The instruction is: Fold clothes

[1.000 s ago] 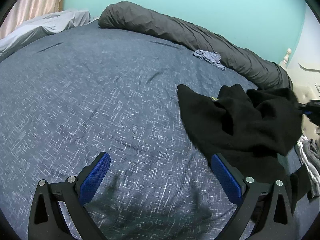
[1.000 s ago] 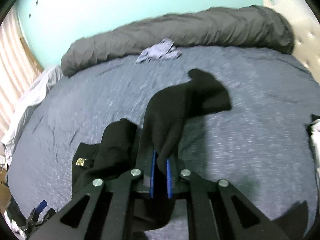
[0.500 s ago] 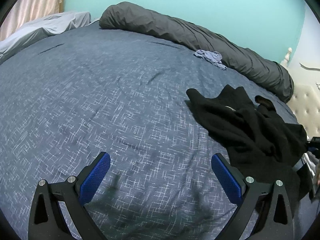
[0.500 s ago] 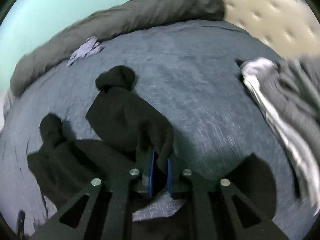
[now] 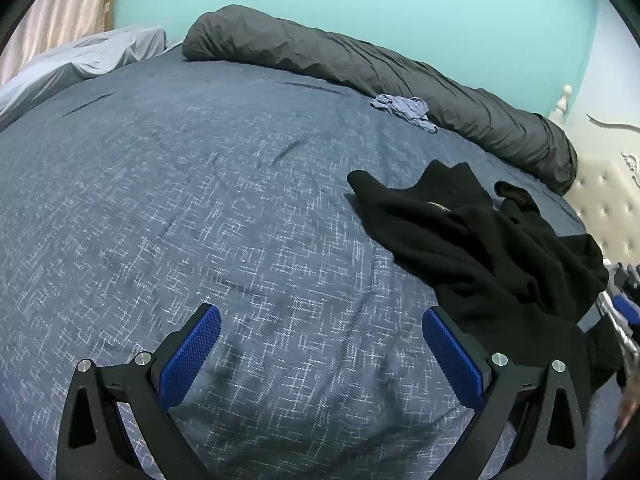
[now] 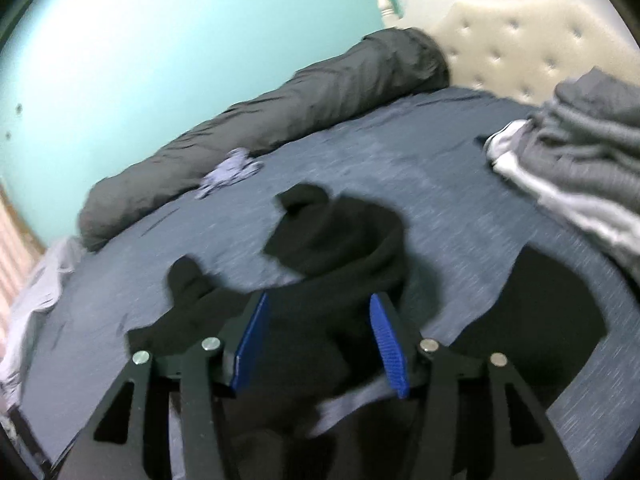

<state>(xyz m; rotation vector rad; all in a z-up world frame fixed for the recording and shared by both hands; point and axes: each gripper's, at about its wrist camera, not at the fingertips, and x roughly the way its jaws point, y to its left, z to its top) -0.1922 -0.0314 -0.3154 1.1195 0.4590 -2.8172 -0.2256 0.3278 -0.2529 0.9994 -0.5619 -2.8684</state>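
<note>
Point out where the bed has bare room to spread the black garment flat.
Free: the broad blue bedspread between the grey bolster, the pale sheet and the black garment. Crowded: the headboard side, where the garment, the grey clothes pile and a small blue cloth lie.

A dark blue patterned bedspread [image 5: 200,200] covers the bed; a rolled grey duvet [image 5: 360,68] lies along the turquoise wall [image 5: 360,0], beside a cream tufted headboard [image 6: 520,52]

The bedspread [image 5: 200,200] lies open leftward; the black garment [image 5: 480,248], grey clothes pile [image 6: 580,160] and rolled duvet [image 5: 360,64] block right and far sides.
</note>
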